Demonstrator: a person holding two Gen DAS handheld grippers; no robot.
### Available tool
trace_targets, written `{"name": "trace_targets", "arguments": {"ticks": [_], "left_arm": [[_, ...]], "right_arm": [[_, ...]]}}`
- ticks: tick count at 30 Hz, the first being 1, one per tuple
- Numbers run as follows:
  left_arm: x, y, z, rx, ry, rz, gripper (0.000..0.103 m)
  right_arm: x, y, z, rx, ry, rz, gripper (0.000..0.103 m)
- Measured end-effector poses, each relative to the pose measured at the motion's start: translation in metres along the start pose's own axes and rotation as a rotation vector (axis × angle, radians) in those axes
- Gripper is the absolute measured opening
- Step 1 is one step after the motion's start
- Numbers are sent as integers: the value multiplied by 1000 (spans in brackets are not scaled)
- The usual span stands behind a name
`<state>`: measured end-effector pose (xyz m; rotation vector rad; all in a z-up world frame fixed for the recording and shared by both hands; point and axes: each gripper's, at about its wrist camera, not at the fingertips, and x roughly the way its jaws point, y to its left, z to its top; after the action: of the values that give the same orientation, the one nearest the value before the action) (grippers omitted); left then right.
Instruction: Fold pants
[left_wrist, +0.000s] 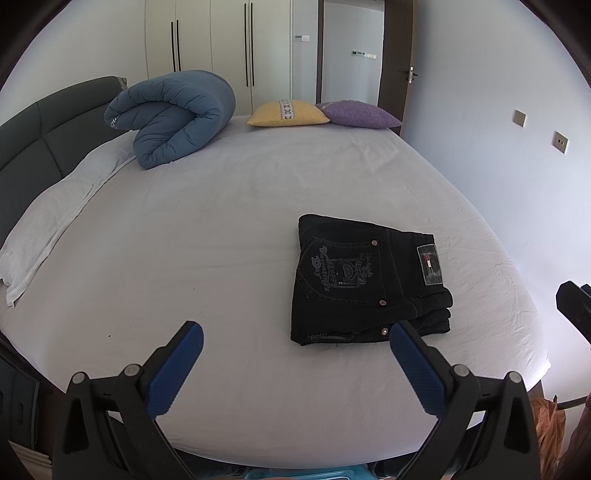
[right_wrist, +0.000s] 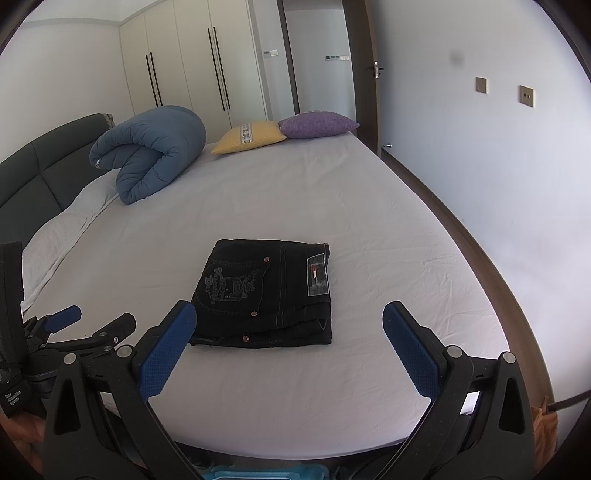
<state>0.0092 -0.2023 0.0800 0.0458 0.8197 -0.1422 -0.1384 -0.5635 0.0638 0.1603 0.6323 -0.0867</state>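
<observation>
Left wrist view shows your left gripper (left_wrist: 295, 345) spread wide, holding nothing, above the bed (left_wrist: 221, 229). Your right gripper (right_wrist: 290, 325) is equally wide and empty. Folded pants (right_wrist: 264, 295) lie flat on the sheet, just beyond both.

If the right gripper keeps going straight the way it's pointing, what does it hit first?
Most likely the folded black pants, which lie on the bed sheet straight ahead between the open right gripper fingers. Depth is hard to judge through the fisheye.

Soft even daylight, sharp focus, strong fisheye bending, dark vignetted corners.
</observation>
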Motion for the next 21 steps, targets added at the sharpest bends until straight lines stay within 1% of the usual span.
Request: {"name": "trace_targets", "arguments": {"ticks": [9, 17, 21], "left_arm": [[4, 2, 0, 1, 6, -5, 103], [5, 4, 0, 1, 15, -6, 103], [8, 4, -1, 7, 21, 1, 103]], "right_arm": [[2, 6, -7, -2, 5, 3, 103], [2, 5, -6, -1, 8, 5, 103], [1, 10, -15, 2, 14, 7, 103]]}}
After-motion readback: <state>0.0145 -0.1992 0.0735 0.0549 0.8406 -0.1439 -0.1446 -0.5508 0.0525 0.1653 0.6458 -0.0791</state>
